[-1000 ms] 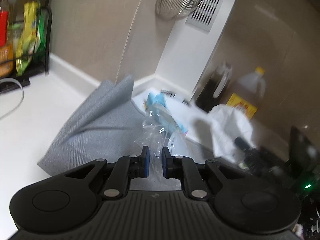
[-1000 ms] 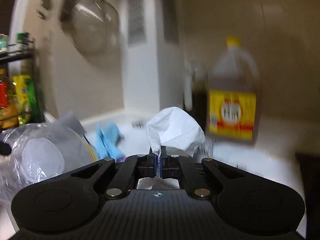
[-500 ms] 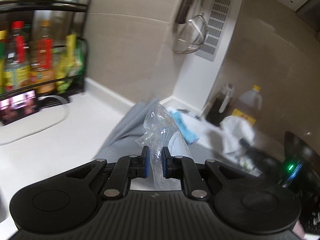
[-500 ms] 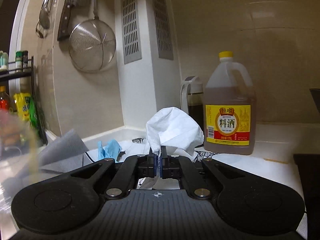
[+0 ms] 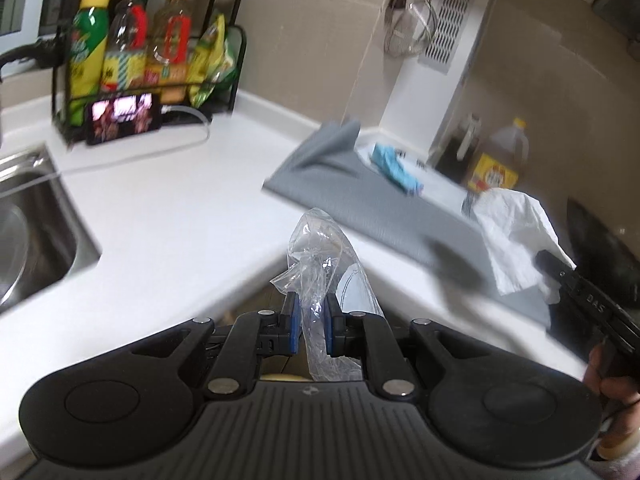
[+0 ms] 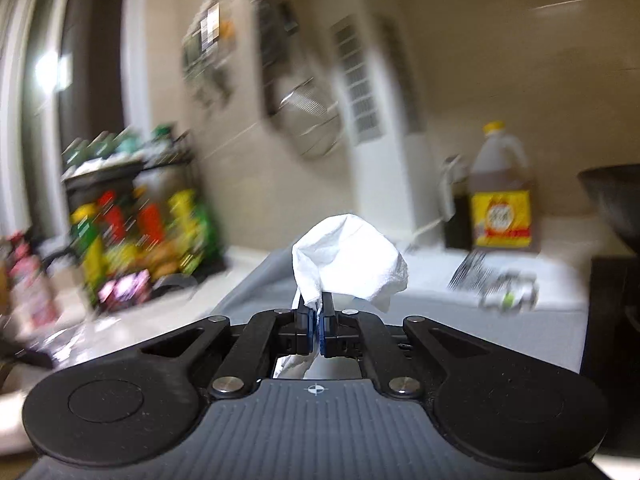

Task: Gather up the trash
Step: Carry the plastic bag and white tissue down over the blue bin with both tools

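My left gripper (image 5: 311, 322) is shut on a crumpled clear plastic bag (image 5: 320, 256) and holds it above the front edge of the white counter (image 5: 168, 208). My right gripper (image 6: 317, 326) is shut on a crumpled white paper towel (image 6: 348, 264), held in the air over the grey mat (image 6: 460, 320). The towel and the right gripper also show at the right of the left wrist view (image 5: 516, 236). A blue glove (image 5: 394, 164) lies on the grey mat (image 5: 360, 196) near the back corner.
A steel sink (image 5: 28, 224) is at the left. A black rack of bottles (image 5: 148, 52) and a phone (image 5: 122, 118) stand at the back. A cooking-wine jug (image 6: 502, 196), a dark bottle (image 5: 460, 148) and a black wok (image 6: 612, 200) are at the right. A strainer (image 5: 408, 36) hangs on the wall.
Both grippers have pulled back and up from the counter corner with their loads. The left view now takes in the sink and the rack; the right view has swung left and is blurred.
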`<state>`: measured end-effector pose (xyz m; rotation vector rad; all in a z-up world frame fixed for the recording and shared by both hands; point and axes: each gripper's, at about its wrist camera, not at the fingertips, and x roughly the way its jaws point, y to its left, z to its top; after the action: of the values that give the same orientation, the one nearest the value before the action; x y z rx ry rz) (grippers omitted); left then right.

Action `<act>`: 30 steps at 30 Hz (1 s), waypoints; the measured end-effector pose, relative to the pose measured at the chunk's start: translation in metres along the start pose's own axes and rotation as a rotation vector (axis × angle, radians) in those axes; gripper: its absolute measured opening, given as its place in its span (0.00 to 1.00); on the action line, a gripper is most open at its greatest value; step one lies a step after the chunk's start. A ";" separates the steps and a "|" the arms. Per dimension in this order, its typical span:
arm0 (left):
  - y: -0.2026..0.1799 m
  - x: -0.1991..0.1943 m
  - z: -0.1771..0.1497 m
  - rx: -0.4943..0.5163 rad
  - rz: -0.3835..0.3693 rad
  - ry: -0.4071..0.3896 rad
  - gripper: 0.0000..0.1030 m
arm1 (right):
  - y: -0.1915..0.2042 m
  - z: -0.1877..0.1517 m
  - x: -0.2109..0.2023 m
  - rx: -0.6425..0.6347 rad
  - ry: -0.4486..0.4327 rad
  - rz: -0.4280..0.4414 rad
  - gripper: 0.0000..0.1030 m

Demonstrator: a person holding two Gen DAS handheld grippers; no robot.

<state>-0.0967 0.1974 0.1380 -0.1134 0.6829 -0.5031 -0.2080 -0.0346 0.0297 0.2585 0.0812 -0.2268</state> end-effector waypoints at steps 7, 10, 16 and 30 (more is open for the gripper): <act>0.008 -0.011 -0.065 0.002 0.021 0.064 0.13 | 0.051 -0.056 -0.032 -0.029 0.197 0.047 0.03; 0.007 -0.009 -0.089 0.009 0.031 0.089 0.13 | 0.067 -0.079 -0.036 -0.036 0.294 0.059 0.03; 0.002 -0.003 -0.110 0.025 -0.005 0.139 0.13 | 0.096 -0.107 -0.046 -0.135 0.419 0.055 0.03; 0.003 -0.008 -0.105 0.047 0.025 0.097 0.13 | 0.098 -0.077 -0.047 -0.195 0.375 0.039 0.03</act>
<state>-0.1671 0.2101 0.0608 -0.0361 0.7661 -0.5033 -0.2347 0.0883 -0.0155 0.1053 0.4673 -0.1284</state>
